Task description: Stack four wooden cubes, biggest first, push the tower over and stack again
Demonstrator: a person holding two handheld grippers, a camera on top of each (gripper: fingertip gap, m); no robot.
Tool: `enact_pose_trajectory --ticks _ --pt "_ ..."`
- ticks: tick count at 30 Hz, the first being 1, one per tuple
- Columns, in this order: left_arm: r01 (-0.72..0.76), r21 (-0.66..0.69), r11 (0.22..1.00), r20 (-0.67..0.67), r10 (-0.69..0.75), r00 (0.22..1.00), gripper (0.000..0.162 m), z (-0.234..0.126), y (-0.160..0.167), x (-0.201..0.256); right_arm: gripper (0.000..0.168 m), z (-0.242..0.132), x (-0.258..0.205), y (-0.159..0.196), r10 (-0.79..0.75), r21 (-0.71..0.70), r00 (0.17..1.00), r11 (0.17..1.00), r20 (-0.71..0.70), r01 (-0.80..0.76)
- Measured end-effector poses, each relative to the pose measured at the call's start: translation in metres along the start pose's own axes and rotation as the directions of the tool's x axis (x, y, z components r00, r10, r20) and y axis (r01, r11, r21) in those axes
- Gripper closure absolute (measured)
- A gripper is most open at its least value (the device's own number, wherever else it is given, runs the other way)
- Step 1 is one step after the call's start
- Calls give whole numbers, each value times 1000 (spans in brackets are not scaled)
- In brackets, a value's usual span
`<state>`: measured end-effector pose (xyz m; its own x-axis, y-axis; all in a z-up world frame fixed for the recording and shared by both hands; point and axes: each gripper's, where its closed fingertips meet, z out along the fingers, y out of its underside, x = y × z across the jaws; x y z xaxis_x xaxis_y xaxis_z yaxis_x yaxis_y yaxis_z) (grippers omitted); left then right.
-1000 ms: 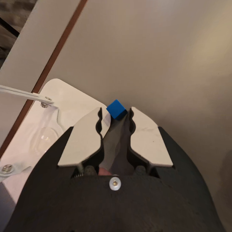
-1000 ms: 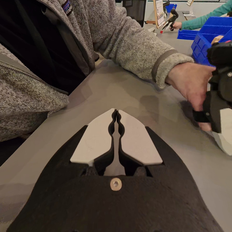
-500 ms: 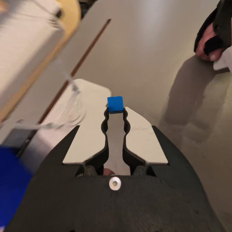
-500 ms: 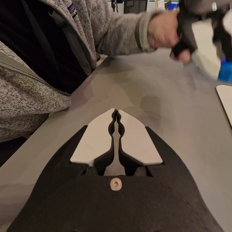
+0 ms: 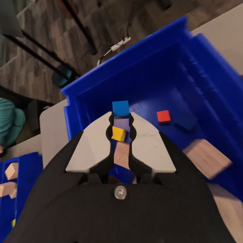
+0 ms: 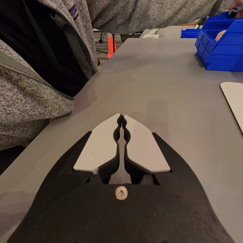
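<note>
Grey table (image 6: pixel 157 81), blue bin (image 5: pixel 131 73) at edge. Left gripper (image 5: pixel 120 115) clamps blue cube (image 5: pixel 120 108) at tips, above bin holding yellow cube (image 5: pixel 117 133), red cube (image 5: pixel 163 116). Right gripper (image 6: pixel 121 116) closed, empty, idle. Step: likely binning cube. Next: release over bin floor.

Left gripper (image 5: pixel 121 115) clamps a small blue cube (image 5: pixel 120 108) at its fingertips, held above an open blue bin (image 5: pixel 131 63) containing a yellow cube (image 5: pixel 118 134), red cube (image 5: pixel 163 116), dark blue block (image 5: pixel 186 121) and two plain wooden blocks (image 5: pixel 206 157); frame is motion-blurred.
</note>
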<state>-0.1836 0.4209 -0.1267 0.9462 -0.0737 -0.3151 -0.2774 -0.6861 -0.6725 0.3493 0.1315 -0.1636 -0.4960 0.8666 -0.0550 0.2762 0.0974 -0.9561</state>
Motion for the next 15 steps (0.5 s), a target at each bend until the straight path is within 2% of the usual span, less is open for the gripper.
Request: enact_pose_trajectory --ticks 4,8,9,10,12,15 --pt "-32 -183 983 94 50 994 140 36 20 -16 168 -1 0 -1 5 10 1000 1000 12 -5" --pt "-25 -290 957 125 64 990 140 52 35 -22 168 -1 -2 -1 0 8 1000 1000 18 0" --pt "-16 -289 957 121 54 991 137 53 35 -22 168 -1 -2 0 -1 6 1000 1000 18 1" --pt "-11 -275 962 121 45 992 125 51 32 -21 168 -1 -2 0 -1 5 1000 1000 18 1" --pt "-14 -238 971 105 40 994 113 43 28 -16 168 -1 -1 0 -2 4 1000 1000 17 1" --pt "-21 -130 991 96 34 995 108 12 19 -9 168 0 -1 1 -4 -3 1000 1000 15 4"
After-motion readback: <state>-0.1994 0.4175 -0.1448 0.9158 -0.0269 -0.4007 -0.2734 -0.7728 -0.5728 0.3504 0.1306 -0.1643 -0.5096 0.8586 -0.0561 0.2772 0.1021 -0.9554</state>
